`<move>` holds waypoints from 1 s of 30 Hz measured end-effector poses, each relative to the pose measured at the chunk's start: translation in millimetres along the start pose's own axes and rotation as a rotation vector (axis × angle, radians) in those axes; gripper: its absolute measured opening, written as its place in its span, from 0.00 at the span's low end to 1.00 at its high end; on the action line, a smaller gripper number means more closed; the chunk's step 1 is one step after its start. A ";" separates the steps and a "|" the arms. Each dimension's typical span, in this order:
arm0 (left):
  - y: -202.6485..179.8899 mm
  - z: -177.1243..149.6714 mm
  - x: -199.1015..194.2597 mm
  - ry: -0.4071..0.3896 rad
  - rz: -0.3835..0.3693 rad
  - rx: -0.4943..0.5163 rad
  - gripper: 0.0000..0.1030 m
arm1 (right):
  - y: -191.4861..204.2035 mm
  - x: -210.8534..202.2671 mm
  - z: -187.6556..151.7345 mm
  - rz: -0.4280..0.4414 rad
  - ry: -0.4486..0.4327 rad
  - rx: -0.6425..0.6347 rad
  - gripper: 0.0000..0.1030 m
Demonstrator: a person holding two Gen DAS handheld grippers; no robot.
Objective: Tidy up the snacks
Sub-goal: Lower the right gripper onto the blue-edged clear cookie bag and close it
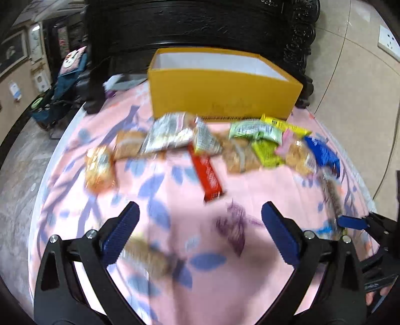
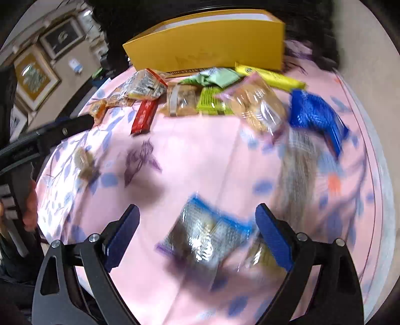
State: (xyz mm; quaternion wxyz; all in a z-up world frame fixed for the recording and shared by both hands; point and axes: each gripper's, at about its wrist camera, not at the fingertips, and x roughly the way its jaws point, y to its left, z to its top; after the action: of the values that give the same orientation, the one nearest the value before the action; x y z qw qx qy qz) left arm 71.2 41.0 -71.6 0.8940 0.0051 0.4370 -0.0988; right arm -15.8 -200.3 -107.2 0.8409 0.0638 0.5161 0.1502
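An open yellow box (image 1: 225, 95) stands at the far side of a round table with a pink leaf-print cloth (image 1: 190, 225); it also shows in the right wrist view (image 2: 207, 47). Several snack packs lie in a row before it, among them a red bar (image 1: 208, 175), a blue pack (image 1: 323, 152) and a yellow bar (image 2: 270, 76). My left gripper (image 1: 200, 217) is open and empty above the cloth; a brownish snack (image 1: 147, 255) lies by its left finger. My right gripper (image 2: 197, 220) is open above a blue-edged clear pack (image 2: 207, 237).
A dark carved chair (image 1: 200, 22) stands behind the box. The right gripper's blue tip (image 1: 352, 222) shows at the left wrist view's right edge. The left gripper's black body (image 2: 50, 135) shows at the right wrist view's left. Both views are motion-blurred.
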 end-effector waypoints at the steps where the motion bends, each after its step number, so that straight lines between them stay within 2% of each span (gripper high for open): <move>1: 1.0 -7.6 -1.7 0.011 -0.003 -0.006 0.97 | 1.5 -2.4 -6.6 0.008 0.002 0.014 0.91; 5: 5.2 -22.5 -10.1 0.022 -0.008 -0.019 0.97 | 7.3 -0.1 -26.4 -0.003 0.035 0.060 0.91; 9: 12.9 -28.2 -18.2 0.016 0.005 -0.034 0.97 | -0.9 17.5 -25.8 0.022 0.052 0.149 0.91; 11: 17.1 -29.8 -20.8 0.013 0.018 -0.044 0.97 | -2.0 21.0 -22.7 0.035 0.025 0.169 0.96; 13: 22.8 -30.9 -22.3 0.012 0.026 -0.062 0.97 | 3.6 26.7 -17.8 0.003 0.014 0.163 0.97; 16: 31.6 -32.4 -22.5 0.021 0.035 -0.093 0.97 | 16.0 33.2 -16.7 -0.091 -0.022 0.116 0.96; 17: 34.7 -32.7 -22.4 0.026 0.042 -0.100 0.97 | 19.1 33.2 -19.3 -0.124 -0.041 0.099 0.94; 18: 35.7 -32.2 -21.9 0.027 0.046 -0.102 0.97 | 21.0 31.3 -23.2 -0.173 -0.075 0.079 0.80; 19: 36.1 -31.2 -21.1 0.029 0.048 -0.104 0.97 | 20.2 29.4 -25.6 -0.208 -0.104 0.071 0.60; 21: 34.9 -26.3 -15.6 0.032 0.048 -0.106 0.97 | 13.1 27.9 -27.8 -0.193 -0.137 0.073 0.52; 26: 13.6 1.7 23.5 0.054 0.031 -0.095 0.97 | 18.4 30.9 -24.7 -0.171 -0.145 0.028 0.51; 28: 5.0 11.3 42.6 0.055 0.059 -0.089 0.97 | 25.3 35.4 -21.5 -0.170 -0.148 -0.006 0.51; 30: -2.0 19.8 65.9 0.060 0.120 -0.077 0.97 | 26.3 37.2 -20.3 -0.165 -0.152 -0.025 0.52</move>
State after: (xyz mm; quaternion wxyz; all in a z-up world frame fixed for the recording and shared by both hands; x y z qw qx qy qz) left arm 125.7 25.8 -110.8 0.8843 -0.0002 0.4662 -0.0281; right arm -23.1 -164.5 -141.2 0.8877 0.0221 0.4526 0.0816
